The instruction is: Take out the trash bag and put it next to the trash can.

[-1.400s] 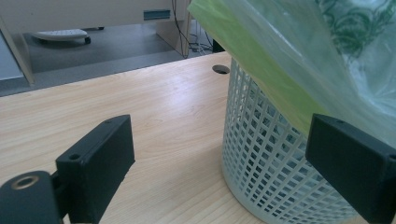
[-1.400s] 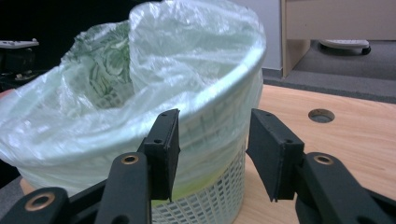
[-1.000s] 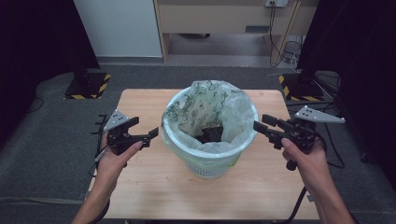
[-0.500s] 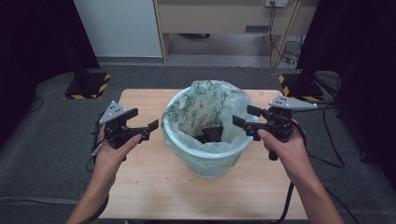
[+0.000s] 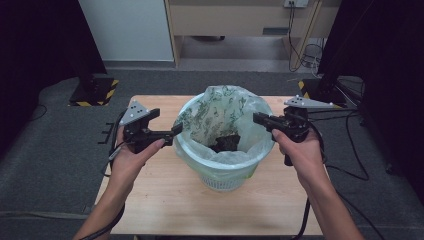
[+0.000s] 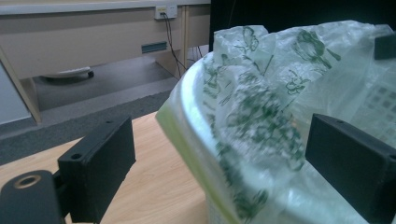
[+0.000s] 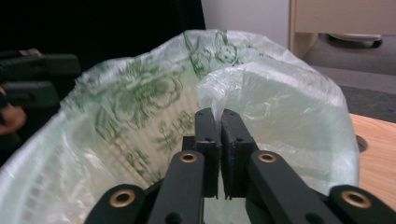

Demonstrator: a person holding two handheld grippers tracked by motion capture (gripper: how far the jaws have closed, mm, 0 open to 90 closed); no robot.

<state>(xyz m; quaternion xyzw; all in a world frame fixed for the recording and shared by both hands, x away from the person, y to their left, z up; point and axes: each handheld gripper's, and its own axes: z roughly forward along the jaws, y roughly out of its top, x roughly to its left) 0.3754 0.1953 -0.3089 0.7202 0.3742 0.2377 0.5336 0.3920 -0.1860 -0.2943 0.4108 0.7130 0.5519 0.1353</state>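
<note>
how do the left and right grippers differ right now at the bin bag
The left gripper has its fingers spread wide, one on each side of the bag's edge, not pressing it. The right gripper has just closed and is shut on a fold of the bag's film. In the high view, the left sits at the bin's left rim, the right at its right rim. Both are black and hand-held.

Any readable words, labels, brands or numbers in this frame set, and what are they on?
No readable text anywhere.
Bin liner: green printed pattern of flowers and rabbits, no lettering.
Floor stands: yellow-and-black hazard stripes, a marking without words.
Wall socket: too small and blurred to show any label.
Right gripper and left gripper: plain black, no brand visible.
</note>
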